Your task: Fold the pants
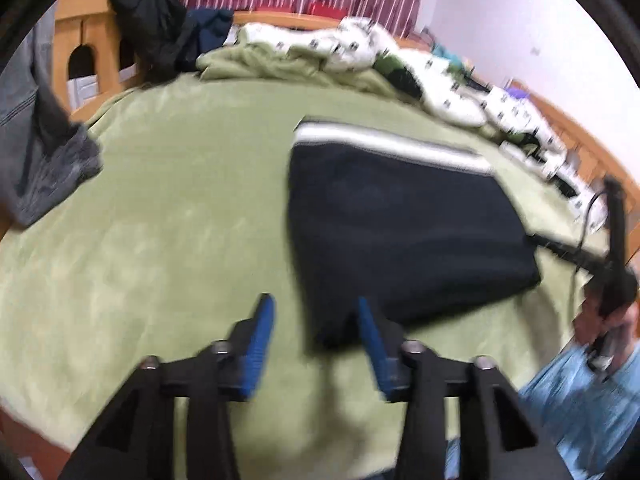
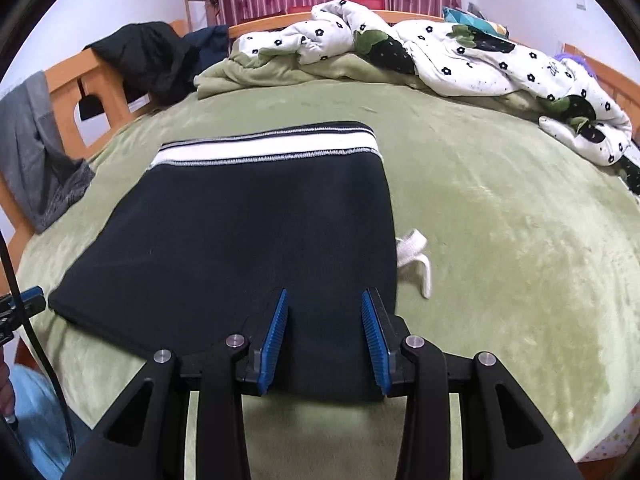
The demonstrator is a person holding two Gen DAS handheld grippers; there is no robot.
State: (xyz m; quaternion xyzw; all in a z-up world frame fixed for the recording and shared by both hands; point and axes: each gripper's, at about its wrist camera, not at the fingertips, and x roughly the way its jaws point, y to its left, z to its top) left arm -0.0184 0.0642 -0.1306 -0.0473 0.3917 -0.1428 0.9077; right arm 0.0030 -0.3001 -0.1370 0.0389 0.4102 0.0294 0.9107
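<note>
The pants (image 2: 248,248) lie folded into a flat dark navy rectangle on the green bed (image 2: 500,240), with a white striped band along the far edge and a white drawstring (image 2: 416,256) sticking out at the right side. They also show in the blurred left wrist view (image 1: 400,232). My right gripper (image 2: 324,304) is open and empty, above the near edge of the pants. My left gripper (image 1: 314,306) is open and empty, above the bed at the pants' near left corner. The right gripper's body shows at the right edge of the left wrist view (image 1: 616,264).
A crumpled white flowered quilt (image 2: 460,52) and a green blanket (image 2: 280,68) lie along the far side of the bed. Dark clothes (image 2: 148,60) hang on the wooden bed frame (image 2: 60,80) at the left, with grey pants (image 2: 36,152) draped lower down.
</note>
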